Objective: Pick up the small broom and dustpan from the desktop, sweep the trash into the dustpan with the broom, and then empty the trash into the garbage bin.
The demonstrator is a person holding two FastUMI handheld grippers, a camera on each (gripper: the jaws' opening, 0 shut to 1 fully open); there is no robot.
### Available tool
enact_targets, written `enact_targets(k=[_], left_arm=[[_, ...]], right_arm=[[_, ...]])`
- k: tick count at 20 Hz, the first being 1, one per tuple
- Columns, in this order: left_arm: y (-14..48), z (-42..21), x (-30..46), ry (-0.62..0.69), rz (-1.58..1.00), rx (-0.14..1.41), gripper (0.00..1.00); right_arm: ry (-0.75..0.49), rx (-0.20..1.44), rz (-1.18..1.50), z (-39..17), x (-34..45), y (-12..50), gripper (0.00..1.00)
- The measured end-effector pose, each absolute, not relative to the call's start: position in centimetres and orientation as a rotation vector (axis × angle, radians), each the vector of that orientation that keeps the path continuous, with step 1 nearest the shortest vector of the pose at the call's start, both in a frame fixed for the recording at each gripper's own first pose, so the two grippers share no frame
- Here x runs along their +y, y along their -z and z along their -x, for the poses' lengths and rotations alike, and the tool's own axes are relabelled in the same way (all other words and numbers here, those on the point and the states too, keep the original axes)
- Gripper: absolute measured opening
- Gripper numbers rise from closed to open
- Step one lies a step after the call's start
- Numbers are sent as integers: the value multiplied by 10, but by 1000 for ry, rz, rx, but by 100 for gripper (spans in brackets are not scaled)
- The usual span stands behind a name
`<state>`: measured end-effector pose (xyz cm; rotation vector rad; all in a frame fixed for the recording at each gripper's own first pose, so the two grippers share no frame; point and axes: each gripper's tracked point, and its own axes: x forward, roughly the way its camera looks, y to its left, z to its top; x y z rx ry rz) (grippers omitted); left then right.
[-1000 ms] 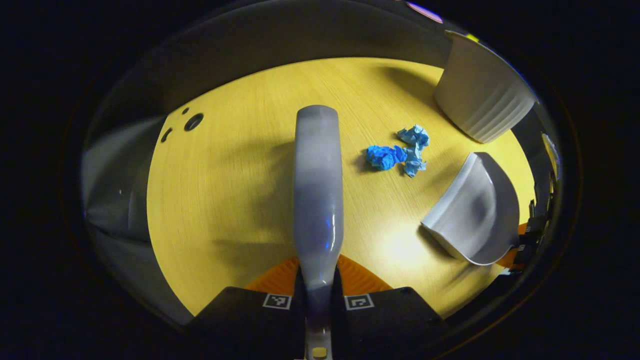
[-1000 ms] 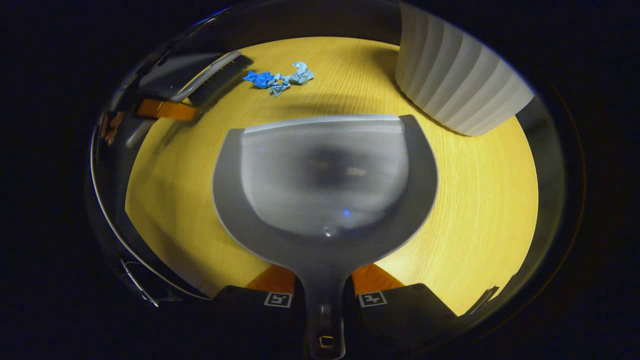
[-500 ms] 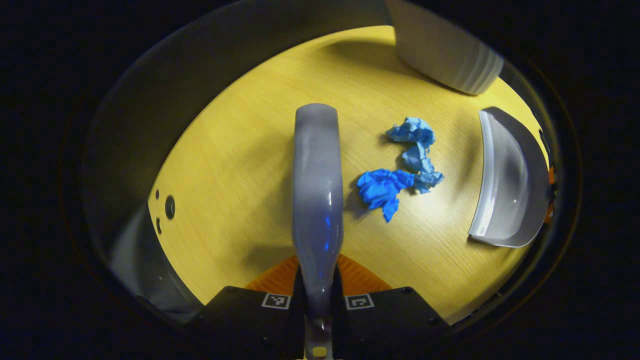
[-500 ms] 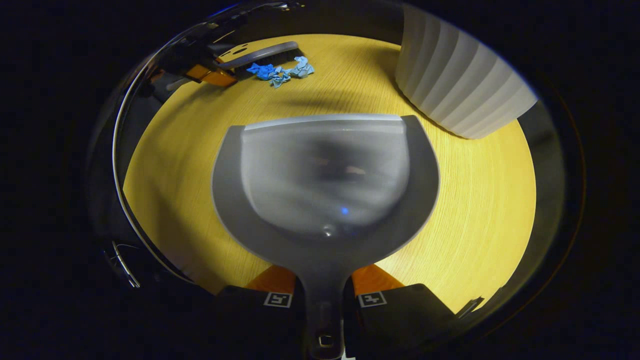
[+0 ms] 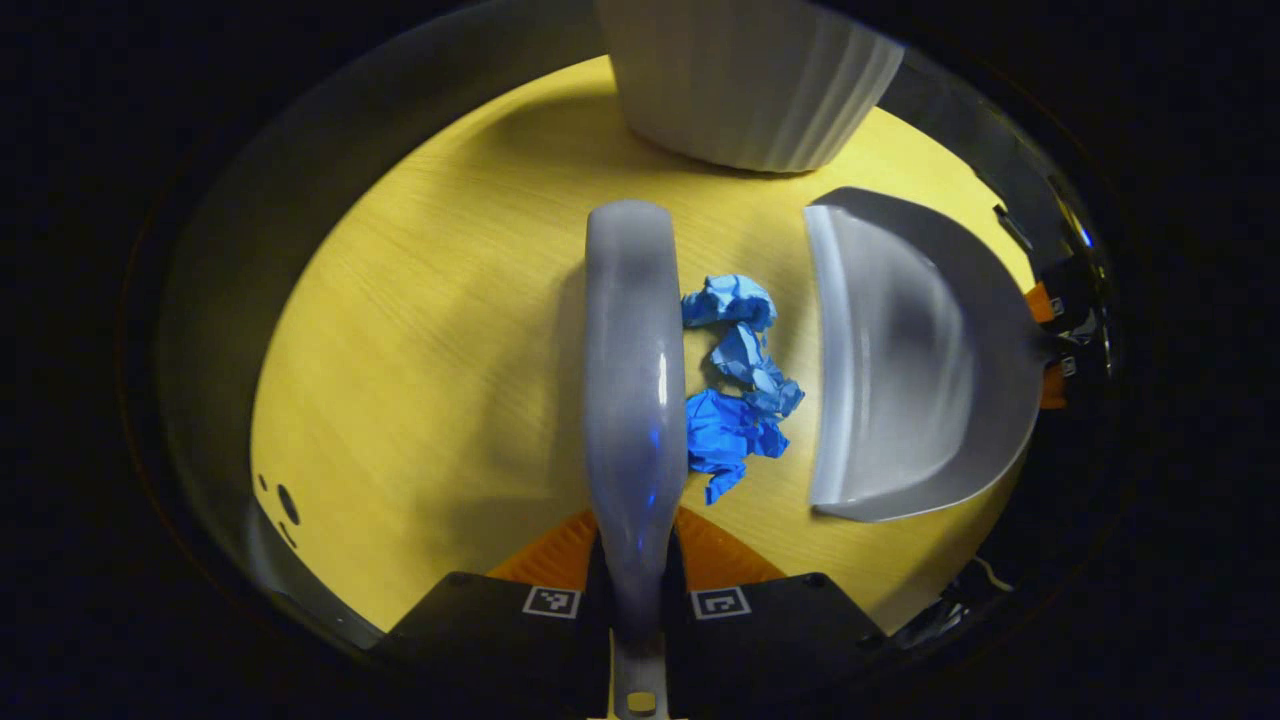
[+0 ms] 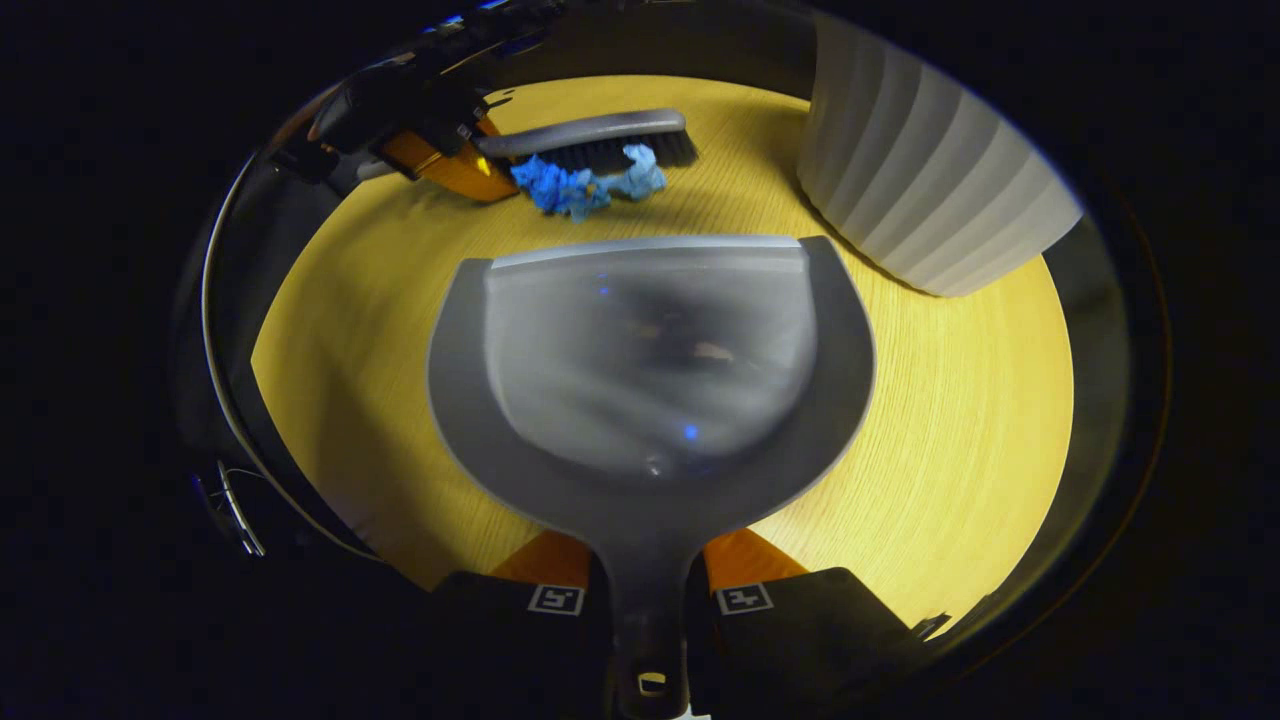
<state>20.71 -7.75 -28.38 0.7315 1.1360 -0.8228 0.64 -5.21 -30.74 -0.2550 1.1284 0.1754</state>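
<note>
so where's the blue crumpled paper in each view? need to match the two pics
Left gripper view: blue crumpled paper at centre, between the broom on its left and the dustpan on its right.
Right gripper view: blue crumpled paper at upper centre-left, against the broom's bristles, beyond the dustpan's lip.
Shared landmark: the white ribbed garbage bin.

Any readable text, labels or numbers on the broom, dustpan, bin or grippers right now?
No readable words or numbers.
Left gripper: two square black-and-white coded tags, patterns, not text.
Right gripper: two similar tags, not text.
Broom, dustpan, bin: plain, no print seen.
</note>
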Motion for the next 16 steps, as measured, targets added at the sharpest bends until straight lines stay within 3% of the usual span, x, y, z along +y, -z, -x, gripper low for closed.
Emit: enact_targets(k=[5, 7, 12, 16], left_arm=[[276, -160, -97, 906, -632, 1233, 29], [274, -143, -103, 919, -609, 1263, 26], [271, -121, -103, 863, -536, 1300, 26], [260, -108, -90, 740, -382, 1269, 26]], right_arm=[[-207, 1114, 269, -4, -56, 307, 33], [-218, 1112, 270, -5, -56, 307, 33], [-261, 1090, 298, -3, -56, 307, 33], [-285, 1082, 283, -2, -56, 306, 33]])
